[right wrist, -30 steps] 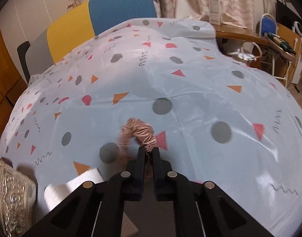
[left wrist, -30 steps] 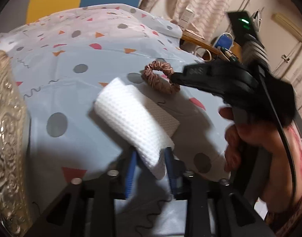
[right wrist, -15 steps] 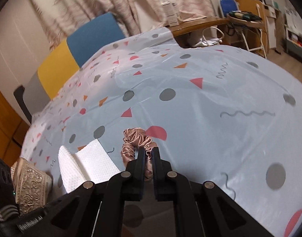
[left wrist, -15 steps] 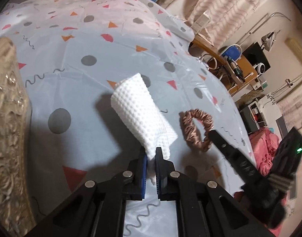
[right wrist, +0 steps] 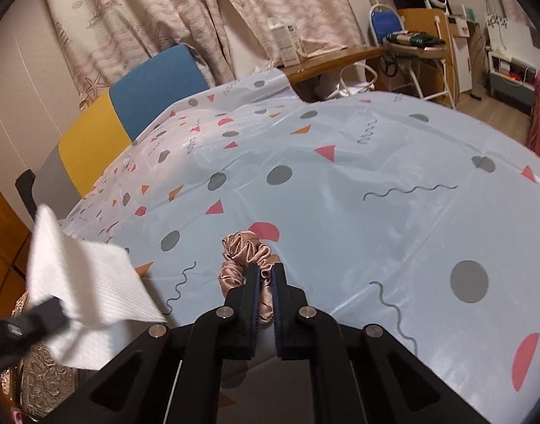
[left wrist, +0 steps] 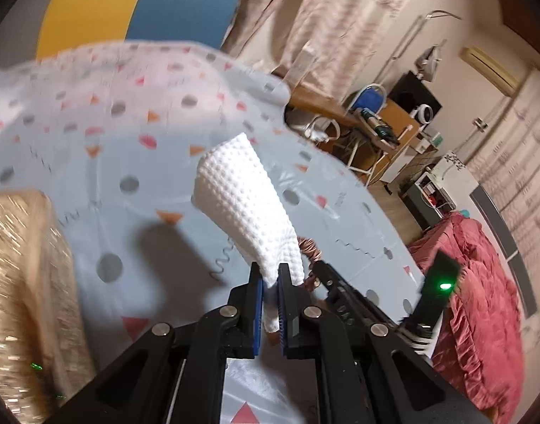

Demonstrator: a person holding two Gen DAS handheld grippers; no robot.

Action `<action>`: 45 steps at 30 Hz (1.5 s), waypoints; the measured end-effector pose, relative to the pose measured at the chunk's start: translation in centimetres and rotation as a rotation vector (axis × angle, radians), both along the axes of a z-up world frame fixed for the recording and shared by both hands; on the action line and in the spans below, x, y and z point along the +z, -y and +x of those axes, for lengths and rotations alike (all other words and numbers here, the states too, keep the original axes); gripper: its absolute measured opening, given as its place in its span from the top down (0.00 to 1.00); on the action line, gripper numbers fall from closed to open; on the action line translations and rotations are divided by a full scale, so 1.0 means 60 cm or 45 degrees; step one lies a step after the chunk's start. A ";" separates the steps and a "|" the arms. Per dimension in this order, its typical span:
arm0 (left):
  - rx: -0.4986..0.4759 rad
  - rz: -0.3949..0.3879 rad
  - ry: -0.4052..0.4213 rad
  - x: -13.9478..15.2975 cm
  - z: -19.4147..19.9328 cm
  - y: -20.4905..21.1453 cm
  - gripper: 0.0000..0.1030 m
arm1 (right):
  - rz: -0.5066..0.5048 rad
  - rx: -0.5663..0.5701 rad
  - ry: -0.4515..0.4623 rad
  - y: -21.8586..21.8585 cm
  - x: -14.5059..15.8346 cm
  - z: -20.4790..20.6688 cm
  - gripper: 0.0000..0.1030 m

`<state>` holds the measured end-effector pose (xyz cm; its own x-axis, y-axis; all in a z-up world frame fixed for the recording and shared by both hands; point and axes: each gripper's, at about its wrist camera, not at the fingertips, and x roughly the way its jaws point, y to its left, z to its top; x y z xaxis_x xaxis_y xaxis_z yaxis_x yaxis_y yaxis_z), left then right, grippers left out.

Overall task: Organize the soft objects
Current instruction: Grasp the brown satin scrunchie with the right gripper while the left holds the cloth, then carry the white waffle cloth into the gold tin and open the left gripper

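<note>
Left gripper (left wrist: pixel 270 275): 2 fingers clamped on white waffle cloth (left wrist: pixel 245 205), lifted clear of patterned tablecloth (left wrist: pixel 135 212), beside gold embossed container (left wrist: pixel 22 282). Right gripper (right wrist: pixel 265 275): fingers pinched on pink satin scrunchie (right wrist: pixel 247 254), low over tablecloth.

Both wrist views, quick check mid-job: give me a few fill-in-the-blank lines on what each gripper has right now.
1. The left gripper is shut on the white ____.
2. The right gripper is shut on the pink ____.
3. The tablecloth is light ____ with dots and triangles.
4. The ornate box is ____ in colour.

Missing words: cloth; scrunchie; blue; gold
</note>
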<state>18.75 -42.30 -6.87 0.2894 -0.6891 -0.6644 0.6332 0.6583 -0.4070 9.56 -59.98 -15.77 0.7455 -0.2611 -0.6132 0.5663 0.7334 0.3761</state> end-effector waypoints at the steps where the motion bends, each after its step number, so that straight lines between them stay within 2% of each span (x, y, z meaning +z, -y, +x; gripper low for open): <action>1: -0.011 -0.014 0.022 0.013 -0.005 -0.008 0.93 | -0.014 -0.004 0.002 -0.003 0.002 -0.001 0.95; 8: -0.023 -0.069 0.205 0.095 -0.034 -0.100 0.93 | -0.093 -0.009 0.000 -0.024 0.012 -0.008 0.95; 16: 0.024 -0.112 0.331 0.141 -0.040 -0.221 0.93 | -0.174 -0.023 -0.028 -0.044 0.016 -0.007 0.95; 24: 0.133 -0.128 0.338 0.150 -0.031 -0.330 0.93 | -0.221 0.001 -0.035 -0.056 0.020 -0.003 0.95; 26: 0.168 -0.129 0.332 0.151 -0.028 -0.362 0.93 | -0.191 0.011 -0.022 -0.051 0.020 -0.005 0.95; 28: 0.202 -0.124 0.343 0.153 -0.028 -0.386 0.93 | -0.107 0.063 0.028 -0.039 0.018 -0.007 0.95; 29: 0.219 -0.121 0.348 0.152 -0.026 -0.395 0.93 | -0.090 0.061 0.029 -0.032 0.018 -0.007 0.91; 30: 0.233 -0.123 0.345 0.151 -0.025 -0.404 0.93 | -0.095 0.047 0.004 -0.026 0.020 -0.003 0.76; 32: 0.270 -0.129 0.328 0.149 -0.018 -0.429 0.93 | -0.105 0.038 -0.054 -0.019 0.021 0.012 0.59; 38: 0.353 -0.117 0.317 0.143 -0.006 -0.493 0.93 | -0.021 0.098 -0.255 0.000 -0.012 0.062 0.58; 40: 0.383 -0.112 0.315 0.142 -0.002 -0.515 0.93 | -0.065 0.113 -0.249 -0.008 -0.012 0.060 0.63; 41: 0.406 -0.107 0.317 0.142 0.001 -0.529 0.93 | -0.057 0.121 -0.243 -0.009 -0.012 0.059 0.81; 42: 0.417 -0.106 0.314 0.141 0.003 -0.535 0.93 | -0.057 0.126 -0.244 -0.010 -0.011 0.058 0.90; 45: 0.467 -0.106 0.292 0.137 0.011 -0.569 0.93 | -0.111 0.114 -0.269 -0.021 -0.001 0.051 0.93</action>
<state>19.44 -8.16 1.35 0.6587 -0.5616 -0.5007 0.4437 0.8274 -0.3442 12.62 -58.73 -15.85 0.6257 -0.2587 -0.7359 0.5572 0.8085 0.1895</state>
